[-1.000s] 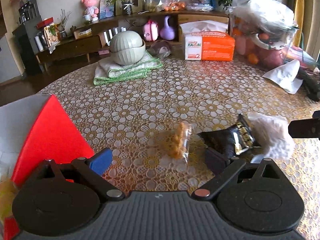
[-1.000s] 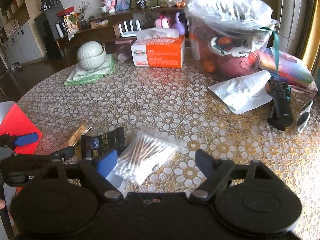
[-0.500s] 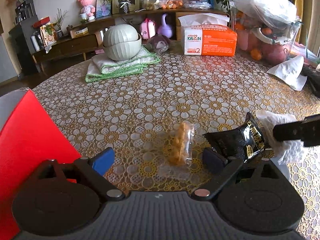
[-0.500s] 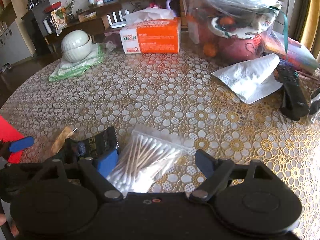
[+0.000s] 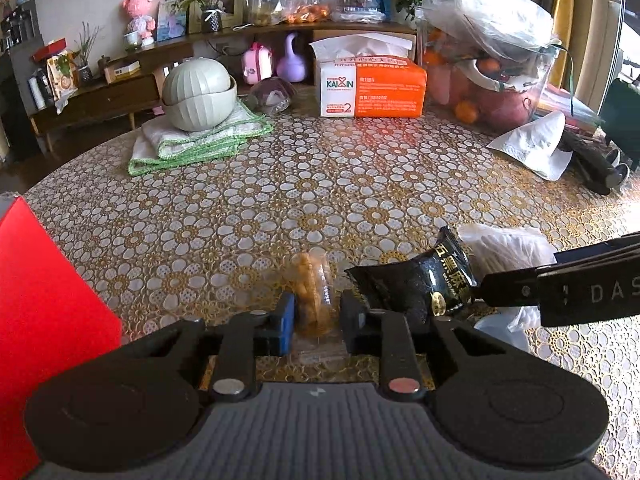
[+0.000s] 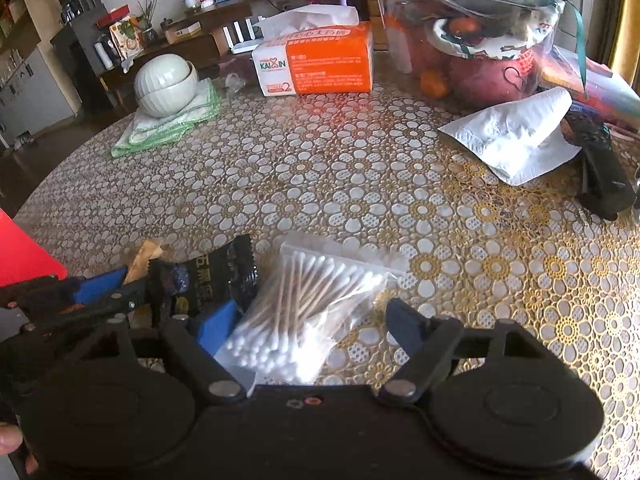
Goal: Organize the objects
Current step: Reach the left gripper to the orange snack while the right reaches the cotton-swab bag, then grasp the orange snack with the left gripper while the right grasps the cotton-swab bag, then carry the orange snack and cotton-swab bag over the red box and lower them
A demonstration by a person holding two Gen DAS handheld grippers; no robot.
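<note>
Floral tablecloth (image 5: 360, 184) busy: left gripper (image 5: 316, 316) pinches the snack packet (image 5: 314, 296), right gripper (image 6: 308, 320) gapes around cotton swabs (image 6: 304, 308) at six o'clock, squeeze next.

Background only: table under a gold/white floral cloth (image 5: 360, 184). Far edge has an orange tissue box (image 5: 372, 88), with a stack of pale ribbed bowls (image 5: 198, 94) left of it on a folded green-trimmed towel (image 5: 196, 144). Right side: clear bag of fruit (image 5: 488, 64), crumpled white paper napkin (image 6: 516, 136), black remote (image 6: 600, 172) just beside the napkin. Behind the table, a wooden shelf (image 5: 120, 92) carries a pink plush toy (image 5: 139, 14) and plants.
</note>
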